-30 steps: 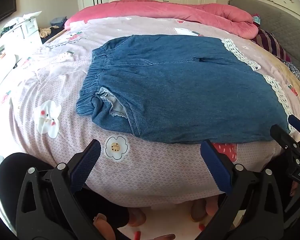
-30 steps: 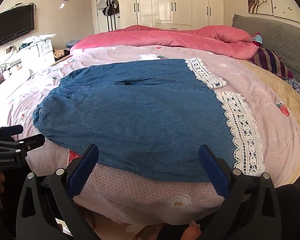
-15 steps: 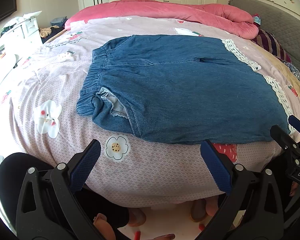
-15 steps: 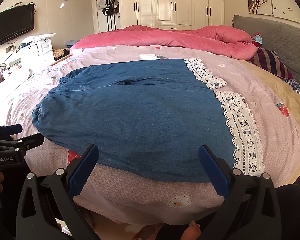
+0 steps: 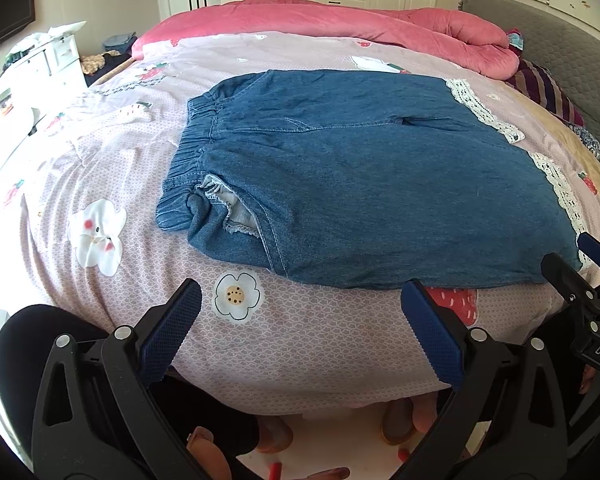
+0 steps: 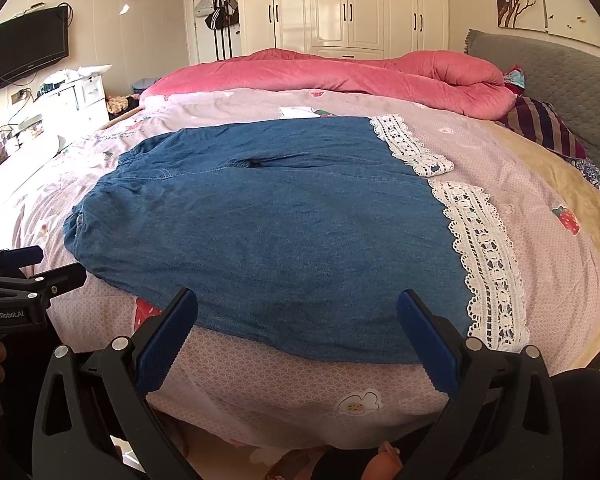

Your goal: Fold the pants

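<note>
A: Where are the blue denim pants with the white lace hems (image 5: pixel 380 184) lying right now?

B: They are lying spread flat on the pink patterned bed cover (image 5: pixel 312 344), just ahead of both tongs. The elastic waistband (image 5: pixel 188 152) is sitting ahead and to the left of the left tongs (image 5: pixel 300 324), and the white lace hems (image 6: pixel 488 264) are trailing off ahead and to the right of the right tongs (image 6: pixel 296 332).

A: Are the tongs gripping anything?

B: No. Both pairs are standing wide apart and holding nothing, hovering at the near edge of the bed, short of the cloth or just at its near edge.

A: So how far is the folding getting?

B: I am judging it as barely started, if at all. The two legs are lying side by side with the crotch gap (image 6: pixel 256 163) showing between them, so no leg-over-leg fold is showing. A pocket lining (image 5: pixel 228 208) is poking out near the waistband and could use tucking in.

A: What is remaining, then?

B: Seemingly everything: taking hold of the near edge, folding one leg over the other, then doubling the length.
</note>
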`<state>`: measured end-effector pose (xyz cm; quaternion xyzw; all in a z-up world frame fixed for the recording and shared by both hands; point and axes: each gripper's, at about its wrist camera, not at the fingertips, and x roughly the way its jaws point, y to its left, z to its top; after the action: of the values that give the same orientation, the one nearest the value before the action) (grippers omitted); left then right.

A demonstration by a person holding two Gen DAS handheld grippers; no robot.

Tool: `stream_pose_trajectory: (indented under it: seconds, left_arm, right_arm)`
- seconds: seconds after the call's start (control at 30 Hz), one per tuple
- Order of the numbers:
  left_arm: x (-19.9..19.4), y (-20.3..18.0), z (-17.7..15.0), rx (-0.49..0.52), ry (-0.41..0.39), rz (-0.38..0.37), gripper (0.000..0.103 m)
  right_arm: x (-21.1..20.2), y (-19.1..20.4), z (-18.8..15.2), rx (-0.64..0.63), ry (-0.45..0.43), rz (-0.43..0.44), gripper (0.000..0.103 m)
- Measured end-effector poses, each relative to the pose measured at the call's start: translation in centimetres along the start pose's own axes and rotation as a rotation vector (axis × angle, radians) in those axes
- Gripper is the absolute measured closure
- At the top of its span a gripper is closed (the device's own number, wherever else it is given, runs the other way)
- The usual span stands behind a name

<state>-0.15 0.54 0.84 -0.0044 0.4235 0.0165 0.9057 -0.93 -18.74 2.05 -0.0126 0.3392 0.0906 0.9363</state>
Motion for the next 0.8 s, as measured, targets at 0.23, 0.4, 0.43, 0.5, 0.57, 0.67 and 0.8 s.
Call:
stream_pose_trajectory:
  seconds: [0.23,0.4,0.43,0.5,0.57,0.67,0.8]
  left_arm:
    - [0.14,0.0,-0.09,-0.001,0.004,0.0,0.009]
    - [0.17,-0.07,-0.16,-0.001,0.004,0.002,0.009]
    - [0.18,-0.07,-0.17,-0.001,0.004,0.002,0.009]
    - [0.23,-0.05,-0.17,-0.003,0.004,0.0,0.009]
    - [0.33,-0.08,-0.15,-0.003,0.006,0.0,0.009]
    - [0.4,-0.1,-0.12,-0.003,0.008,-0.002,0.009]
    - [0.36,-0.09,0.03,-0.005,0.003,-0.008,0.009]
  right_arm:
    - [0.0,0.03,-0.01,-0.002,-0.001,-0.001,0.004]
    - [0.08,0.01,-0.02,0.001,-0.002,0.0,0.004]
    - [0.05,0.01,0.0,0.001,-0.001,0.0,0.004]
    - [0.07,0.02,-0.03,0.0,0.0,-0.001,0.004]
    - [0.11,0.01,-0.03,0.001,0.001,-0.002,0.004]
    - [0.1,0.01,-0.02,0.002,0.001,-0.003,0.004]
    - [0.15,0.0,0.08,0.002,-0.001,-0.005,0.004]
